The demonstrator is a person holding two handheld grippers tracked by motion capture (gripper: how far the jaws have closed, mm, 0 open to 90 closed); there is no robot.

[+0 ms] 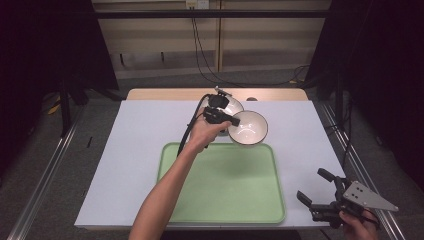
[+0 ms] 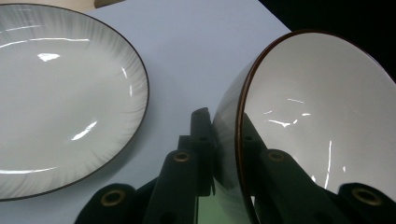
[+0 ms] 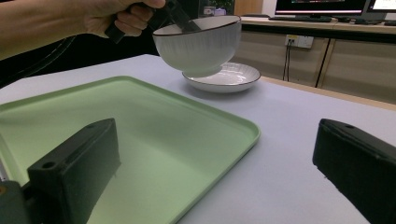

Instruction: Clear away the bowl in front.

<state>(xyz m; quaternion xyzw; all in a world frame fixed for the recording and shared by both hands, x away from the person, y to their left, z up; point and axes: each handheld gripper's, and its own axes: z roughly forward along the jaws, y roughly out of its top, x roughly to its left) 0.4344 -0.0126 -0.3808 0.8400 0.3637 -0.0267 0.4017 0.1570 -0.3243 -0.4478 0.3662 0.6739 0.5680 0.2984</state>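
- The left gripper [image 1: 231, 120] is clamped on the rim of a white bowl [image 1: 248, 127]: in the left gripper view one jaw presses the bowl's [image 2: 322, 112] outer wall and the other sits inside it, with the dark-edged rim running between them.
- The grip sits on the bowl's left edge as the high view shows it; the rest of the bowl sticks out to the right of the claw.
- In the right gripper view the bowl [image 3: 198, 44] hangs clear of the table, its foot just above a plate [image 3: 224, 77], with the left gripper [image 3: 180, 18] reaching down over its rim from a hand [image 3: 123, 16].
- In the high view the bowl is above the white table [image 1: 130, 150], just past the far edge of a green tray [image 1: 220, 185].
- The plate [image 1: 231, 104] lies flat on the table behind and to the left of the bowl, partly covered by the hand and gripper; in the left gripper view the plate [image 2: 60, 98] lies left of the jaws, apart from the bowl.
- The right gripper [image 1: 320, 192] is well apart from the bowl, at the table's near right corner, just beyond the tray's right edge.
- Its jaws stand wide apart with nothing between them; in the right gripper view they frame the tray's [image 3: 140, 130] corner and bare table.
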